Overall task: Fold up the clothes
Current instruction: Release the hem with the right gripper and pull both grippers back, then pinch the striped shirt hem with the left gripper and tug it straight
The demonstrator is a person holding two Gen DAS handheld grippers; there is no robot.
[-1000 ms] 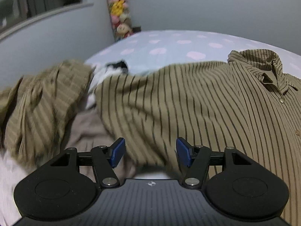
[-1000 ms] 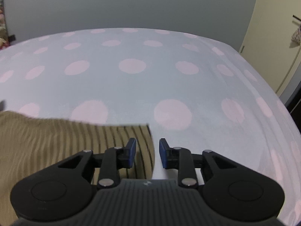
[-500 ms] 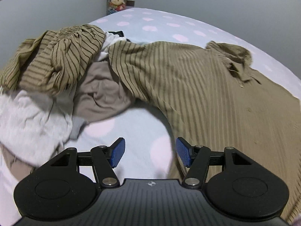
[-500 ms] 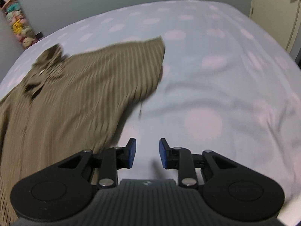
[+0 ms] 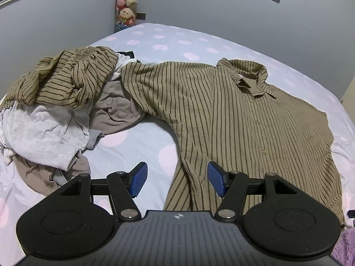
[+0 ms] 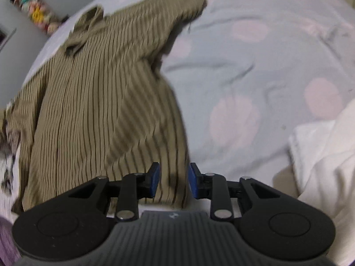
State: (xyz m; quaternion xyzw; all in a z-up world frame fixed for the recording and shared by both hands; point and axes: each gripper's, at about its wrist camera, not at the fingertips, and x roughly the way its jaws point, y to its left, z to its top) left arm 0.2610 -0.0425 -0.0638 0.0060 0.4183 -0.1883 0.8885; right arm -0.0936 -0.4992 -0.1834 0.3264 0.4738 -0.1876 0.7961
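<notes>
A tan shirt with dark stripes (image 5: 233, 119) lies spread flat on the bed, collar at the far end, buttons up. Its left sleeve runs into a heap of clothes. My left gripper (image 5: 175, 180) hovers open above the shirt's lower left hem, nothing between its blue pads. In the right wrist view the same striped shirt (image 6: 99, 93) fills the left half, blurred by motion. My right gripper (image 6: 173, 181) stands open over the shirt's lower right edge, jaws apart and holding nothing.
A heap of unfolded clothes (image 5: 57, 110), striped, white and grey-brown, sits on the left. The bed sheet (image 6: 255, 66) is pale blue with pink dots. White fabric (image 6: 326, 155) lies at the right. Purple cloth (image 5: 346, 243) shows at the near edge. Plush toys (image 5: 126, 2) hang in the corner.
Both grippers pulled back toward the shirt's hem. The sleeve end seen beside the right gripper a second ago now lies far off, and the whole shirt has come into view.
</notes>
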